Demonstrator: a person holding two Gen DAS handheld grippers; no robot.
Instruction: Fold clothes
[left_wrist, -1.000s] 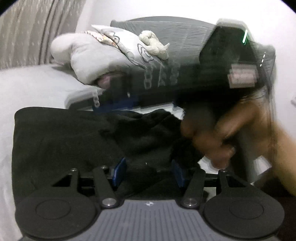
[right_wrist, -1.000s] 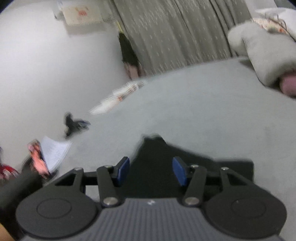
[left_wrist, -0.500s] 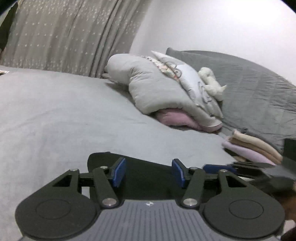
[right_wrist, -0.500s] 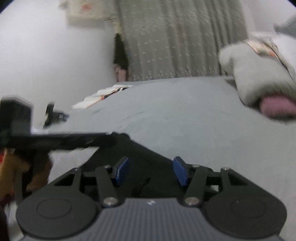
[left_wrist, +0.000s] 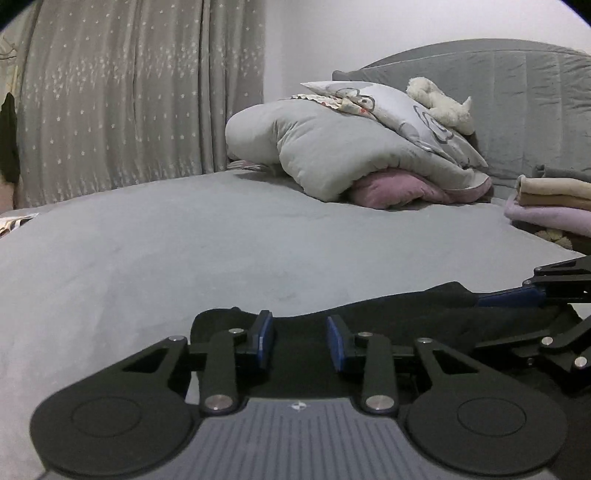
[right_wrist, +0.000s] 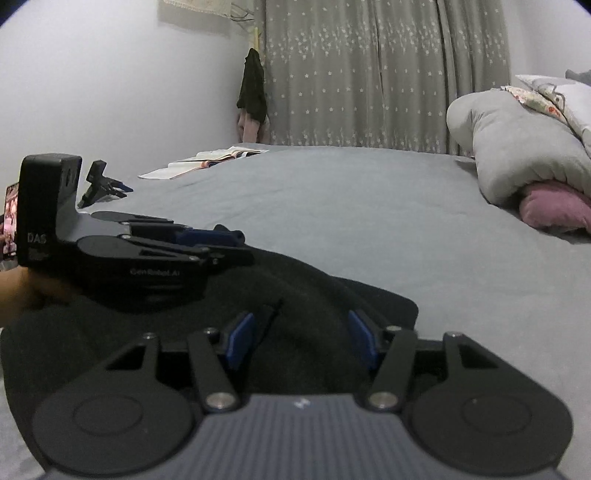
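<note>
1. Reaching for the far edge of the black garment (right_wrist: 303, 295), both grippers low over it — reads as the grab step of a fold, nothing lifted yet.
2. Garment lies flat-ish on the grey bed (left_wrist: 221, 243), near edge of the mattress; in the right wrist view it fills 6 to 9 o'clock, its corner poking out toward 3.
3. Left gripper (left_wrist: 300, 339): jaws closing, black cloth between and under the blue pads, but a clear gap shows either side — not pinched yet.
4. Right gripper (right_wrist: 301, 338): jaws apart, about half spread, cloth below and between the pads, no grip seen.
5. Seen from the left wrist, the right gripper's fingers sit at 3 o'clock on the same edge; the two tools are near each other, not touching.
6. Next, by my read: both need to pinch the edge firmly, same layer count each side, then lift together & carry over evenly.
7. Folded stack (left_wrist: 550, 199) at 2 o'clock in the left view, well apart — prob. the end spot.
</note>
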